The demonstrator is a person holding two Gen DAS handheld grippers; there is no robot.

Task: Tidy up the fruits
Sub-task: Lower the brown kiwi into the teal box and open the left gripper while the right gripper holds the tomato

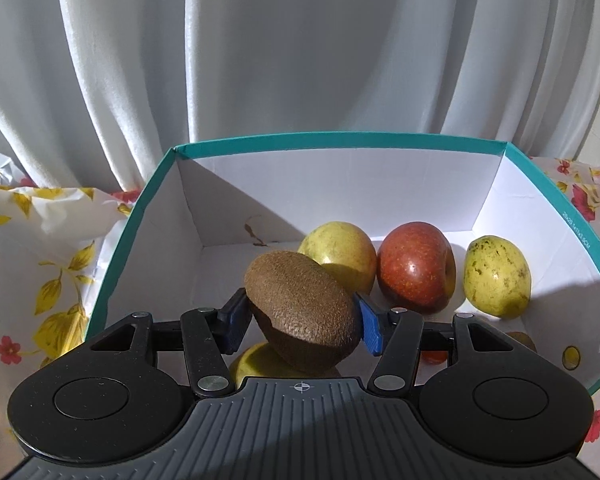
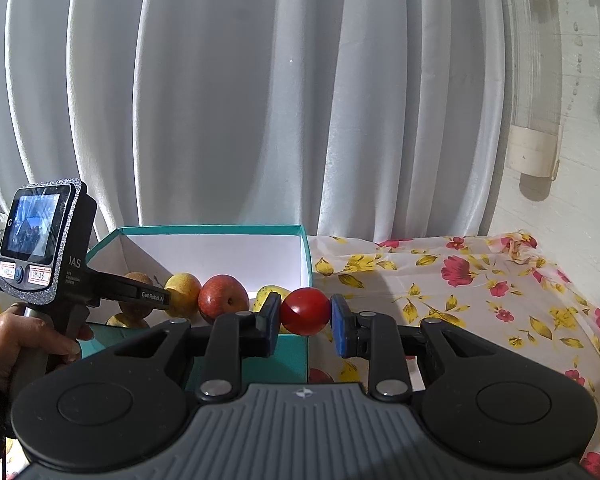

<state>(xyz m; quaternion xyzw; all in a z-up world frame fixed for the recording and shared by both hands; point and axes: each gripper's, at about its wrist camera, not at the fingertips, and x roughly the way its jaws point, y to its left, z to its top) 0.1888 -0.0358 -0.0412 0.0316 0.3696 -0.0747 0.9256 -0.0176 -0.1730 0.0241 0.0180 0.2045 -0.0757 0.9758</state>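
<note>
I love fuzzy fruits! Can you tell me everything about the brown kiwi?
The kiwi is oval, brown and fuzzy, whole and unpeeled. The left claw pinches it by its sides with blue pads, tilted, above the floor of the teal-rimmed box, over a yellow fruit. Only the pads visibly touch it.

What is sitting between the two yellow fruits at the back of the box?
A red apple sits between the yellow fruit on the left and the spotted yellow fruit on the right, inside the teal box. The left wrist view shows it best.

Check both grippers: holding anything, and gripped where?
Left gripper clamps a kiwi across its sides. Right gripper pinches a tomato at its sides.
</note>
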